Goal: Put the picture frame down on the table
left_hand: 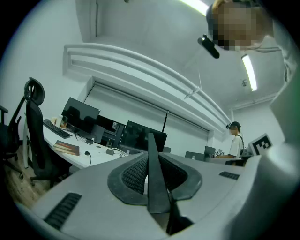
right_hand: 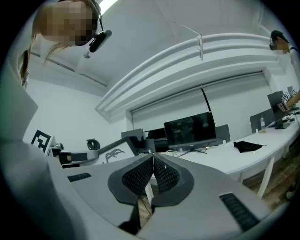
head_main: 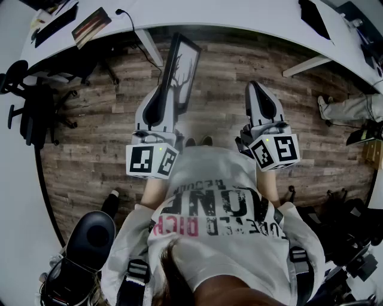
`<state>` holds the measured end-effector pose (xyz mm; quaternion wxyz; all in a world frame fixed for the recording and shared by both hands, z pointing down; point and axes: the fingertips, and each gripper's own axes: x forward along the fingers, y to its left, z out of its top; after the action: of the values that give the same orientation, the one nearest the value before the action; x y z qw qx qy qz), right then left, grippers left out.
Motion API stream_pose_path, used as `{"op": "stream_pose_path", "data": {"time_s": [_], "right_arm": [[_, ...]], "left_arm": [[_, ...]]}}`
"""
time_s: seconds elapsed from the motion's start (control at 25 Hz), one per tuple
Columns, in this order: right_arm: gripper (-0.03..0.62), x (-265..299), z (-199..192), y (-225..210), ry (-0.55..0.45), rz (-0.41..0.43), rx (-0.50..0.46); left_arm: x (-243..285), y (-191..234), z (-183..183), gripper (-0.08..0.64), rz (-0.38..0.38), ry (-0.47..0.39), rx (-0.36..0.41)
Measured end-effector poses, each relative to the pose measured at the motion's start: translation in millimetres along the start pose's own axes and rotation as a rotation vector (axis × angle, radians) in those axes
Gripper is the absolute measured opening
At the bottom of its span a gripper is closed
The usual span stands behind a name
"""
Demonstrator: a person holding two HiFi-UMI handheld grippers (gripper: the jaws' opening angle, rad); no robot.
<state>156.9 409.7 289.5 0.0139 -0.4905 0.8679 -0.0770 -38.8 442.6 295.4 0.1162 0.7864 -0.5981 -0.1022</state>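
Note:
A black picture frame (head_main: pixel 181 70) with a bare-tree drawing stands on edge in the air above the wood floor, short of the white curved table (head_main: pixel 227 13). My left gripper (head_main: pixel 164 91) is shut on the frame's near edge. In the left gripper view that edge is a dark bar (left_hand: pixel 153 176) clamped between the ribbed pads (left_hand: pixel 135 174), with the left gripper (left_hand: pixel 152 161) pointing level at the table (left_hand: pixel 77 159). My right gripper (head_main: pixel 255 88) is held level beside it, shut and with nothing in it. The right gripper view has the right gripper (right_hand: pixel 153 158) with its pads together, and the frame (right_hand: pixel 111 154) to its left.
Black office chairs (head_main: pixel 35 110) stand at the left, and another chair (head_main: pixel 90 238) is near my left side. A notebook (head_main: pixel 91 25), a keyboard (head_main: pixel 55 23) and a dark cloth (head_main: pixel 315 15) lie on the table. Monitors (left_hand: pixel 140 136) stand on it. Someone's legs (head_main: pixel 352 110) are at the right.

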Motion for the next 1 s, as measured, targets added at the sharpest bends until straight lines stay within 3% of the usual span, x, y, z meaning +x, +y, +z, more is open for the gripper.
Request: {"op": "stream_pose_path", "data": {"time_s": [1.0], "right_arm": [[0.002,-20.1,-1.7,-14.2,-0.040,0.068,0.041]], "left_arm": [[1.8,-8.1,-10.7,0.064,0.045,-0.012,-0.013]]}}
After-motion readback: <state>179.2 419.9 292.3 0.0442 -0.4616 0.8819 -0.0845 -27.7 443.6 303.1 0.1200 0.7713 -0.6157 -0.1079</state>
